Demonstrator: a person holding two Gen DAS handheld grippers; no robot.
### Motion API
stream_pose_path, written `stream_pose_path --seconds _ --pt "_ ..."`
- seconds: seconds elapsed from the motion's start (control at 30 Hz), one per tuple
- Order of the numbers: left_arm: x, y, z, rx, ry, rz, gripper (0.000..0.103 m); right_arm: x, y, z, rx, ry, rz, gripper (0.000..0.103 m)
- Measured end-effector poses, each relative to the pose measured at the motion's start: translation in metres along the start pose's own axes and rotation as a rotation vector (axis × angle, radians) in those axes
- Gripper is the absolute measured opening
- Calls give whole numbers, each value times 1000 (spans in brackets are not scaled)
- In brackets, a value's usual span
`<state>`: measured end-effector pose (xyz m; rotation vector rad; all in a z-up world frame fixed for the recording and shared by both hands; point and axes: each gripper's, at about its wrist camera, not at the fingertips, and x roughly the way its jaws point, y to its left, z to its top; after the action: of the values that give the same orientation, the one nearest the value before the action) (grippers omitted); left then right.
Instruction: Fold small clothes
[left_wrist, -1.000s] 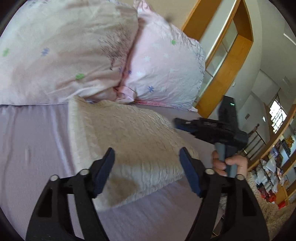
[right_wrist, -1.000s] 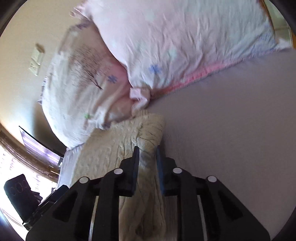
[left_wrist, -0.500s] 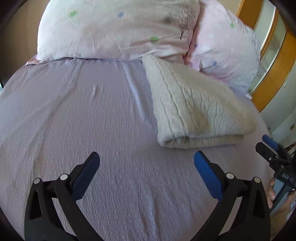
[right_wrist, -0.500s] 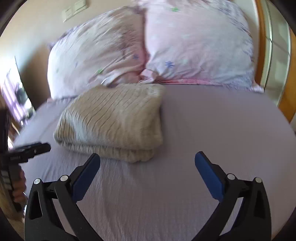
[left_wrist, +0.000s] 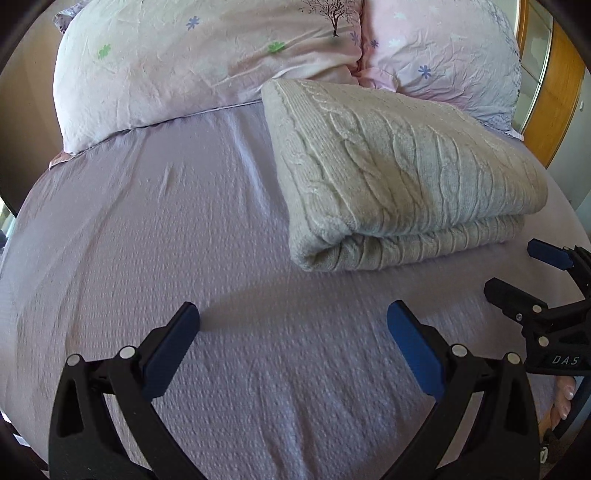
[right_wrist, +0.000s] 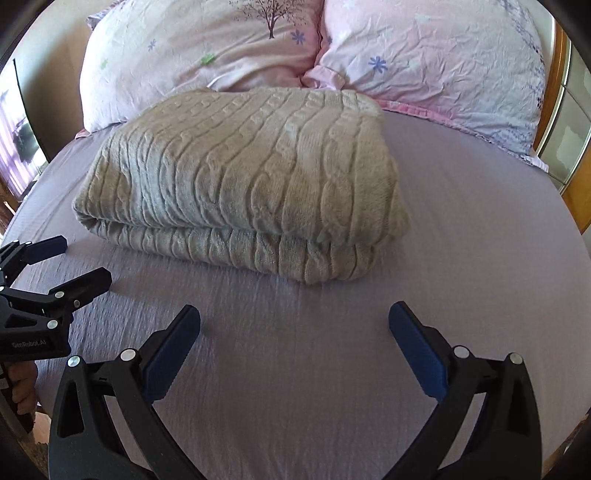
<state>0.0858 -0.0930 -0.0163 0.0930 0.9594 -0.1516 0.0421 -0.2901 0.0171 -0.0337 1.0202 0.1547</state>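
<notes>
Sweater (left_wrist: 399, 166): folded, near bed (left_wrist: 184, 229) head edge, touching pillows (right_wrist: 424, 55). Left gripper (left_wrist: 293, 332), right gripper (right_wrist: 294, 332): fingers spread wide, empty. Fold looks finished; withdraw clear without snagging the knit.

The folded sweater (left_wrist: 399, 162) hides the lower edges of the two pillows (left_wrist: 207, 55). The right gripper (left_wrist: 524, 273) is cut off by the frame edge.

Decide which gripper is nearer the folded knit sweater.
Right, narrowly. The right gripper sits open just before the front edge of the sweater; the left gripper, also open, is off toward its left end.
</notes>
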Motion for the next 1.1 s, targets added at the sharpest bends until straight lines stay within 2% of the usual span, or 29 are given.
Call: stream_pose_path --seconds 0.23,1.1 --pt "2 2 2 -5 -28 6 101 -2 3 -4 16 -17 -19 102" --pt "1 1 3 4 -28 -1 101 -4 2 -4 9 -18 -7 102"
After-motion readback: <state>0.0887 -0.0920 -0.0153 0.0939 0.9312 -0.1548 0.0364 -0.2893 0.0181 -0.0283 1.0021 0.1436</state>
